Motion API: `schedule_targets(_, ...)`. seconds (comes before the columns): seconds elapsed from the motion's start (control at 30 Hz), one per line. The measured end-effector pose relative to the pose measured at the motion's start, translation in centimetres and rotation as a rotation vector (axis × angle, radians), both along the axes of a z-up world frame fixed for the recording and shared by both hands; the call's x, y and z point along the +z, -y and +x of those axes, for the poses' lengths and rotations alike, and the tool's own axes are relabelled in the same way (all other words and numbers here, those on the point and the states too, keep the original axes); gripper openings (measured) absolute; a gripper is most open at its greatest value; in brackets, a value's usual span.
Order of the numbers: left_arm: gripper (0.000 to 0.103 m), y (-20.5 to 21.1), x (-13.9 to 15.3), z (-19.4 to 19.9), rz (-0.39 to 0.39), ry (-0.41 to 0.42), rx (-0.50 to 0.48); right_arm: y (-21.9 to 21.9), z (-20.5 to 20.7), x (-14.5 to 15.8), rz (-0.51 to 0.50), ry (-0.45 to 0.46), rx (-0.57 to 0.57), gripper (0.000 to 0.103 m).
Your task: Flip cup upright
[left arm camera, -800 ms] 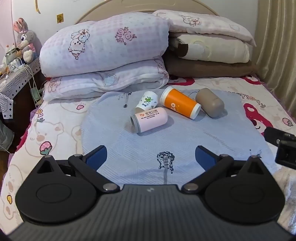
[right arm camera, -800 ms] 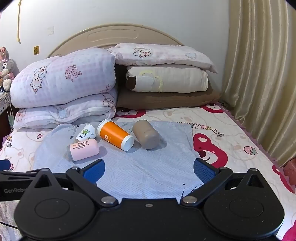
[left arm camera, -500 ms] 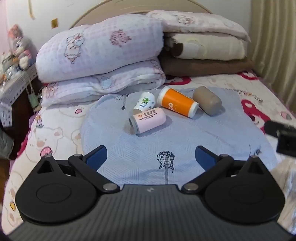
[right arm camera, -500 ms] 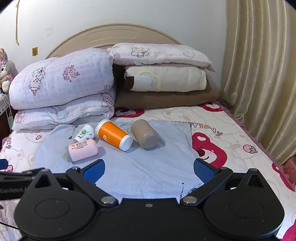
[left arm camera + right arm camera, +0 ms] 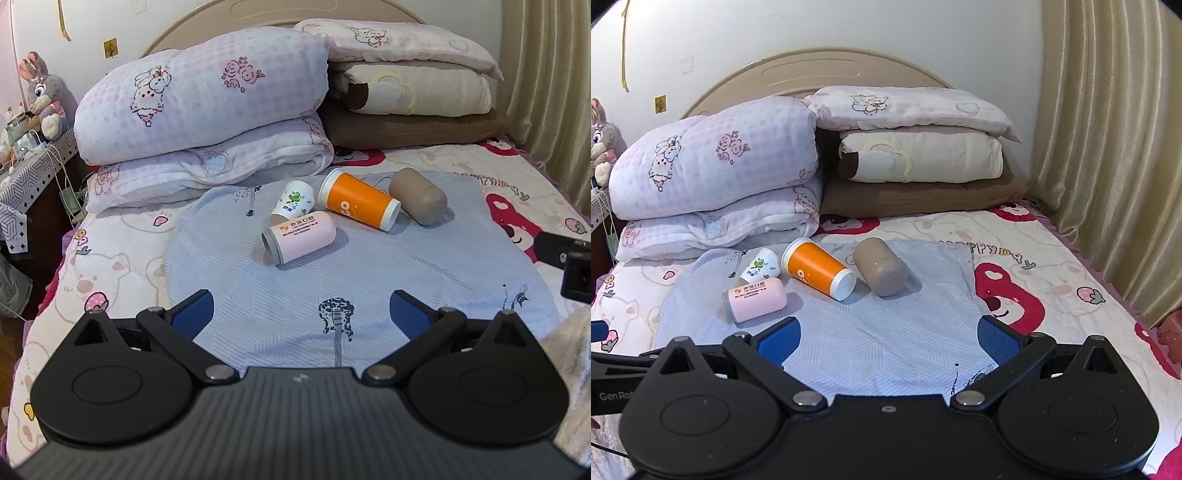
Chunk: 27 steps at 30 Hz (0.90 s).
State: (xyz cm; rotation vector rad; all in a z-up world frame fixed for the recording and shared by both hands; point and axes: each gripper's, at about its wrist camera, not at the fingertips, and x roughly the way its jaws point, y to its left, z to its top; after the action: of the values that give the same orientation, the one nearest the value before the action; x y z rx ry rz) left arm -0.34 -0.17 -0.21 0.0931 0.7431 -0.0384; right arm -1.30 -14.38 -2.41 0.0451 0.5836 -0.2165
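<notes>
Several cups lie on their sides on a blue-grey cloth (image 5: 369, 280) on the bed: a pink cup (image 5: 301, 237) (image 5: 757, 299), a small white cup with a green print (image 5: 293, 201) (image 5: 760, 266), an orange cup (image 5: 360, 202) (image 5: 818, 267) and a tan cup (image 5: 419, 201) (image 5: 881, 271). My left gripper (image 5: 301, 314) is open and empty, well short of the pink cup. My right gripper (image 5: 888, 339) is open and empty, short of the cups. The right gripper's body shows at the right edge of the left wrist view (image 5: 565, 258).
Folded quilts (image 5: 207, 110) and stacked pillows (image 5: 410, 92) lie behind the cups against the headboard. A curtain (image 5: 1108, 147) hangs at the right. A side table (image 5: 22, 162) with a plush rabbit and cables stands at the left.
The left wrist view swayed left, then back. Both grippers have stayed open, and the cups have not moved.
</notes>
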Motion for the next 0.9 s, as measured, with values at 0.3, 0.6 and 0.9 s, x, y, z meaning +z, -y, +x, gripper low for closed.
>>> schedule_targets(0.3,0.103,-0.58,0.13,0.03,-0.007,-0.008,0.012,-0.03,-0.01,-0.11,0.004,-0.002,-0.003,0.103)
schedule_targets(0.6,0.103,-0.93,0.01,0.22,-0.048,-0.016,0.007,-0.01,-0.02,-0.09,0.004,-0.003,-0.003,0.103)
schedule_targets(0.9,0.103,-0.77,-0.09,0.2,-0.058,-0.013,0.0,0.04,-0.29,-0.54,0.002,-0.008,-0.001,0.103)
